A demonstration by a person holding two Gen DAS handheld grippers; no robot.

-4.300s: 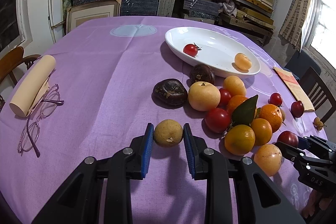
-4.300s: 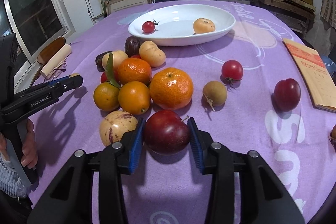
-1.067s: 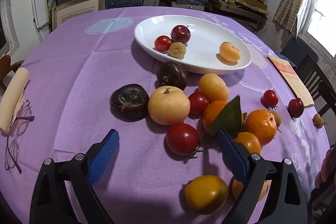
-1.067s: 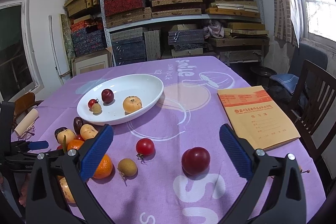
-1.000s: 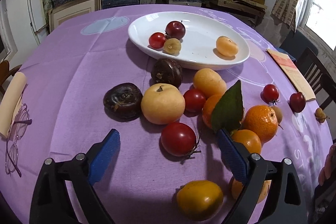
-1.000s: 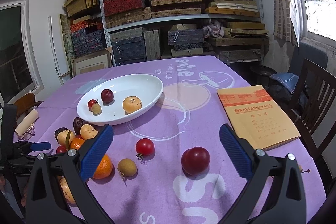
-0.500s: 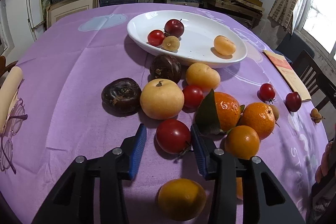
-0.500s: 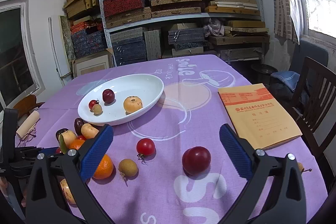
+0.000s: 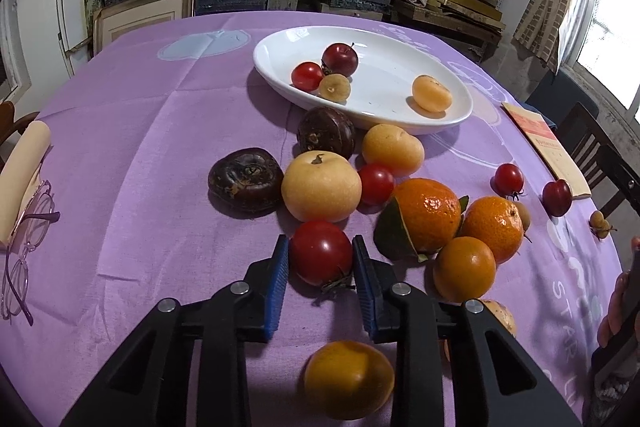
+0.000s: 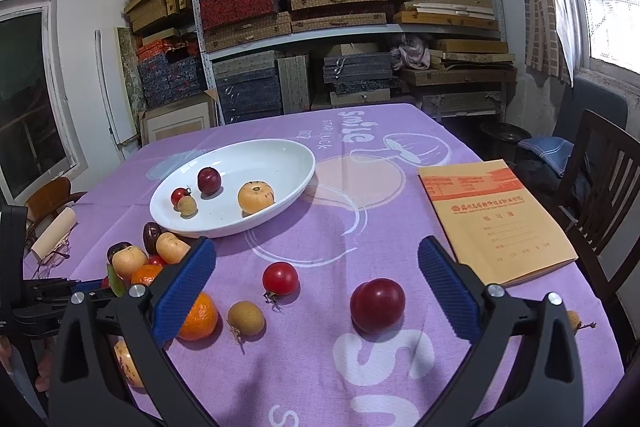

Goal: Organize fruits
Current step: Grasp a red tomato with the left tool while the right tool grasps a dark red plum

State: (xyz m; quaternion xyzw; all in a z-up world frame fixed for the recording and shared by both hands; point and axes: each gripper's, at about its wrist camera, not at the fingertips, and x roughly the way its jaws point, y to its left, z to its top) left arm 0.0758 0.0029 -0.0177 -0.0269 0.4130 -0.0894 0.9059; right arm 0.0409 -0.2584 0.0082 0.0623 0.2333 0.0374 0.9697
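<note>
The left tool [image 9: 320, 267], jaws just closing, clamps a red tomato [image 9: 321, 251] on the purple tablecloth [image 9: 120, 147].

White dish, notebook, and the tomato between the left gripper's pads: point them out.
white dish [image 9: 448, 121]: left wrist view, near rim.
notebook [image 10: 496, 215]: right wrist view, cover's middle.
tomato [image 9: 320, 251]: left wrist view, top skin.

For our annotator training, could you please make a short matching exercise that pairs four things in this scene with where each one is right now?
Things:
1. large red tomato
2. pale orange persimmon
3. glasses
4. tan booklet

Places:
A. inside the white dish
B. by the table's right edge, near the chair
C. between the blue pads of the left gripper
D. at the table's left edge, beside a paper roll

Pairs: 1-C, 2-A, 3-D, 4-B
</note>
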